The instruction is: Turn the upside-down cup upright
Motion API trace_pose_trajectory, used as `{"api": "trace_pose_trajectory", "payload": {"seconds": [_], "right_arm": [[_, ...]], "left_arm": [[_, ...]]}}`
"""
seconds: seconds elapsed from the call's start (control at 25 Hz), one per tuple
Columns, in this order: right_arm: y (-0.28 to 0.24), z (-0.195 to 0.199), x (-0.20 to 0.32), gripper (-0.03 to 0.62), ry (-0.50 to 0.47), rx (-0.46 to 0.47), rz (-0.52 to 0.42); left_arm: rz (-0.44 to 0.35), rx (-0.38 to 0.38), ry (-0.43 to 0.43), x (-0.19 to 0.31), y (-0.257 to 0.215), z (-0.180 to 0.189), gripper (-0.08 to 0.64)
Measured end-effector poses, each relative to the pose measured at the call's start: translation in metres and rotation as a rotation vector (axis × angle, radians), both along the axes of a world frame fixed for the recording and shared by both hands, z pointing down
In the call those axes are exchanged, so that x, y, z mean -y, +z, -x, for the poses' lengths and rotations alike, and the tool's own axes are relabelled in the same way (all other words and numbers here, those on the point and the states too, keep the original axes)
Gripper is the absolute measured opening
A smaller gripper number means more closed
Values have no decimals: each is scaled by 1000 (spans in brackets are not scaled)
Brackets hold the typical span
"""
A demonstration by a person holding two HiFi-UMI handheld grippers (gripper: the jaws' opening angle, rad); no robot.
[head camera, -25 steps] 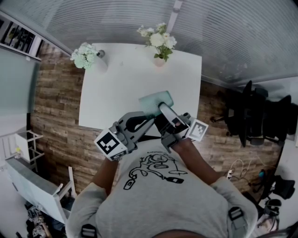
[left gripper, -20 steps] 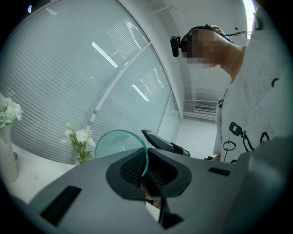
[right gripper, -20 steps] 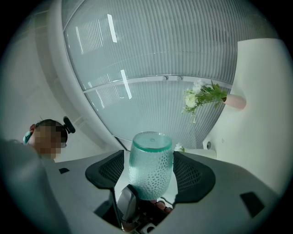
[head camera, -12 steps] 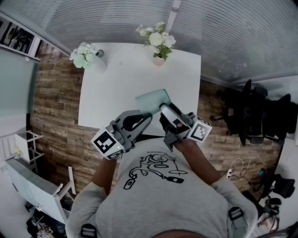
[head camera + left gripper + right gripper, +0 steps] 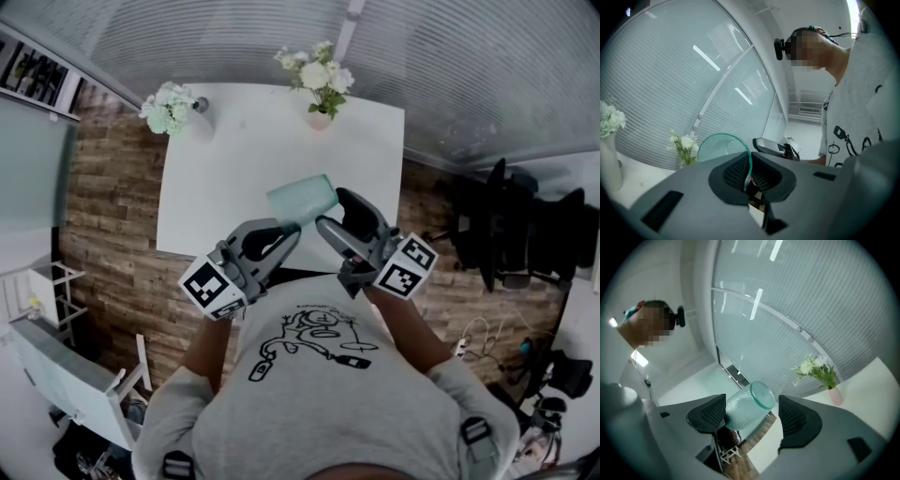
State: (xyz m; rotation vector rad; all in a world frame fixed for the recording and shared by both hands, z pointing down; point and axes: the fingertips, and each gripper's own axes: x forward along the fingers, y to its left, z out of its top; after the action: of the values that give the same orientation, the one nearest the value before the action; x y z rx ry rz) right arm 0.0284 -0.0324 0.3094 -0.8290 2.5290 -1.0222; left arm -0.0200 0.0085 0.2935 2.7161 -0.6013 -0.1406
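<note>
The cup is clear teal dimpled glass and hangs tilted on its side over the near edge of the white table. My left gripper is shut on its rim. In the left gripper view the thin glass wall runs between the pads of this gripper. My right gripper stands open just right of the cup. In the right gripper view the cup lies between the wide-apart jaws of that gripper, its thick base pointing up and away, close to the left pad.
A small pink vase of white flowers stands at the table's far edge. Another white bunch is at the far left corner. Wooden floor surrounds the table, with black office chairs to the right.
My right gripper has rolled, and its marker cube has swung out to the right. The cup, with my left gripper on it, has shifted slightly left and away.
</note>
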Motion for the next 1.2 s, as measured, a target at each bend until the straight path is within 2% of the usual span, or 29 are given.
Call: {"api": "trace_pose_trajectory", "payload": {"seconds": [0.2,0.36,0.6,0.76,1.0,1.2], "right_arm": [[-12,9,-7,345,-33,-286,-220],[-22,12,-8,345,-37,-423,-354],[-28,20,-14,345,-54,-618,-519],[-16,21,-23,345,-140,-848,-607],[-18,30,-27,346,-169,-1035,-811],[-12,30,-28,347,-198,-1193,-920]], "left_arm": [[-2,5,1,0,-1,2,14],[3,16,4,0,3,2,14],[-5,14,9,0,1,2,15],[-2,21,13,2,2,3,15],[0,23,15,3,5,2,15],[2,28,14,2,6,1,14]]}}
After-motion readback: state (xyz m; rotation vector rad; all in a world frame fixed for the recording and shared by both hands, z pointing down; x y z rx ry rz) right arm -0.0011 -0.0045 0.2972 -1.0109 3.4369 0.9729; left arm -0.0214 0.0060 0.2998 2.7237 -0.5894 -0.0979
